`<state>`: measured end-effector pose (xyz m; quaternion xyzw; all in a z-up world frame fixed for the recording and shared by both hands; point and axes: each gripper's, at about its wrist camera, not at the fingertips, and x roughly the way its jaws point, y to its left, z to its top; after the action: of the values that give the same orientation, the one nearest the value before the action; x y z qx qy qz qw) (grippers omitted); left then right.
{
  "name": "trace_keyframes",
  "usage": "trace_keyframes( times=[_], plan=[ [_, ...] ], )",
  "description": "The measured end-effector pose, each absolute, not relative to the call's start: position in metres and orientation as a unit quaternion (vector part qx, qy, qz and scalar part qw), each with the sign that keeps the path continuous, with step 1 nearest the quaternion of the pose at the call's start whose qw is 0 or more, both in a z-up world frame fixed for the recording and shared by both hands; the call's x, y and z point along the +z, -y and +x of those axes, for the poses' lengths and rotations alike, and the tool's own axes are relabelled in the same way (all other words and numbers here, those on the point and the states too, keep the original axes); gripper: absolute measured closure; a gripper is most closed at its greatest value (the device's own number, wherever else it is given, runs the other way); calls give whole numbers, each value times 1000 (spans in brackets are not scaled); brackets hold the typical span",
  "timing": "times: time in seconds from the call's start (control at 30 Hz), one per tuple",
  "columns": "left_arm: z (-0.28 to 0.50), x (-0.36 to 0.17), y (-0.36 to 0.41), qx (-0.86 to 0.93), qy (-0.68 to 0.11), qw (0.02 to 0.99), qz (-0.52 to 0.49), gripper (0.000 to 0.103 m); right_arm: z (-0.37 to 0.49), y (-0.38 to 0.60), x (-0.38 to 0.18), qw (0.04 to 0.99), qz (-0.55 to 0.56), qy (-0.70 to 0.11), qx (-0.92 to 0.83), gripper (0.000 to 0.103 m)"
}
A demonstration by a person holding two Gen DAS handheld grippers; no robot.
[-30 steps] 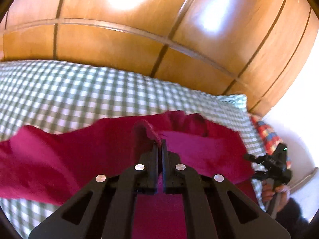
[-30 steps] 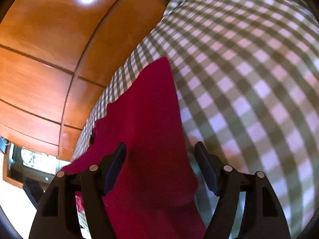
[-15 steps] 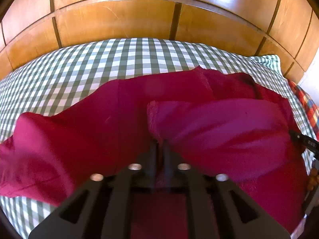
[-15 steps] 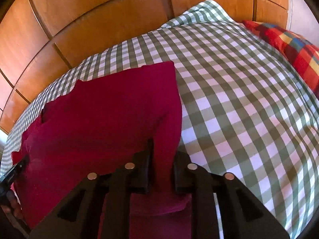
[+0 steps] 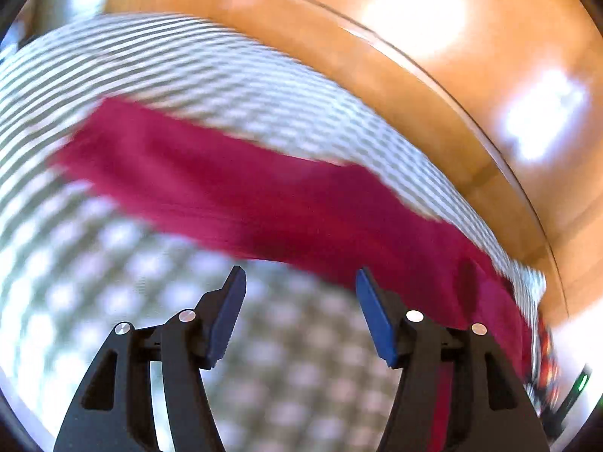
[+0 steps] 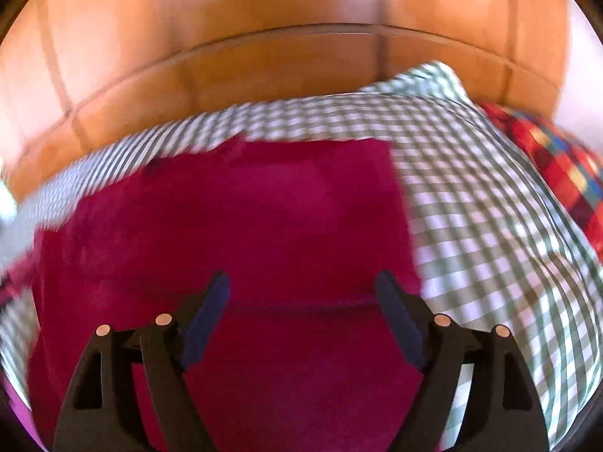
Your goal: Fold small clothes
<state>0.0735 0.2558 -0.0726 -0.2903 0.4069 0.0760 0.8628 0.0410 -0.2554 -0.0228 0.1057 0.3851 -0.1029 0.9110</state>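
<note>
A crimson garment (image 6: 264,218) lies spread on the green-and-white checked bedcover (image 6: 490,233), with a fold line across it near my right gripper. My right gripper (image 6: 301,290) is open and empty, just above the garment's near part. In the left wrist view the garment (image 5: 264,203) is a blurred red band across the checked cover (image 5: 188,75). My left gripper (image 5: 299,282) is open and empty, above the cover, a little short of the garment's near edge.
A wooden panelled headboard (image 6: 264,56) rises behind the bed and also shows in the left wrist view (image 5: 452,75). A red plaid cushion (image 6: 557,158) lies at the right of the bed. Both views are motion-blurred.
Both grippers were shut on the garment half a second ago; now both are open and have let go. The garment lies folded flat. The left gripper has swung away to the left.
</note>
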Motion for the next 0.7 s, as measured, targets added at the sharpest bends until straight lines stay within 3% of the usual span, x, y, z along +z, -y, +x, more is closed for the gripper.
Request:
trace_keyframes(
  times=[0.2,0.37,0.47,0.5,0.57,0.6,0.7],
  plan=[
    [40,-77,-362,172,-372,824,-391,43,46,232,-52,909,88,-394,-107,14],
    [51,-80,-395,188,-368,802,-432,43,50,238,-56,905,114,-401,-78,3],
    [64,-84,-400,190,-371,798,-436,45,52,236,-56,903,105,-409,-77,2],
    [69,-85,-400,194,-372,799,-432,50,52,235,-56,903,107,-409,-76,2],
    [79,-87,-398,203,-387,799,-414,84,50,236,-56,905,108,-404,-75,2],
    [81,-89,-400,203,-393,799,-407,92,49,235,-57,906,108,-401,-75,2],
    [87,-78,-391,187,-380,815,-396,94,49,235,-57,908,109,-398,-74,2]
  ],
)
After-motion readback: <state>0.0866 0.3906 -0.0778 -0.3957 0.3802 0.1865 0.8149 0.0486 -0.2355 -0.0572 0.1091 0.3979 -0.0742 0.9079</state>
